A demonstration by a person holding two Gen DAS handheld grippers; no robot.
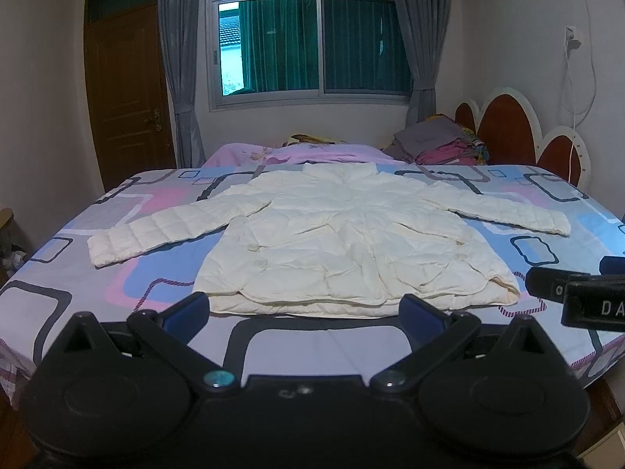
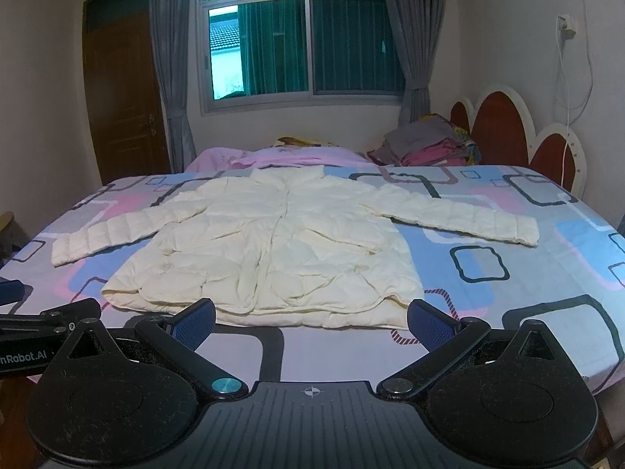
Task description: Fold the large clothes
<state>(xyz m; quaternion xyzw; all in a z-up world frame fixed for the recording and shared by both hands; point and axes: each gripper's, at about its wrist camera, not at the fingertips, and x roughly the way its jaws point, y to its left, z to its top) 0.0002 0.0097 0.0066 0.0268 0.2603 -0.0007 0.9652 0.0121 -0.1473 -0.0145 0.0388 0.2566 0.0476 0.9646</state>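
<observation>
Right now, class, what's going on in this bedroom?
A person holds a two-finger tool in each hand at the near edge of a bed. A cream padded jacket lies flat on the patterned cover, front up, both sleeves spread out. The left tool and right tool are open and empty, just short of the jacket's hem. No fold is made yet.

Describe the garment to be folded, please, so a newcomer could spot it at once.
Find the bed with the blue, pink and grey patterned cover. The cream quilted jacket lies flat across it, sleeves spread, the only pale plain item there.
</observation>
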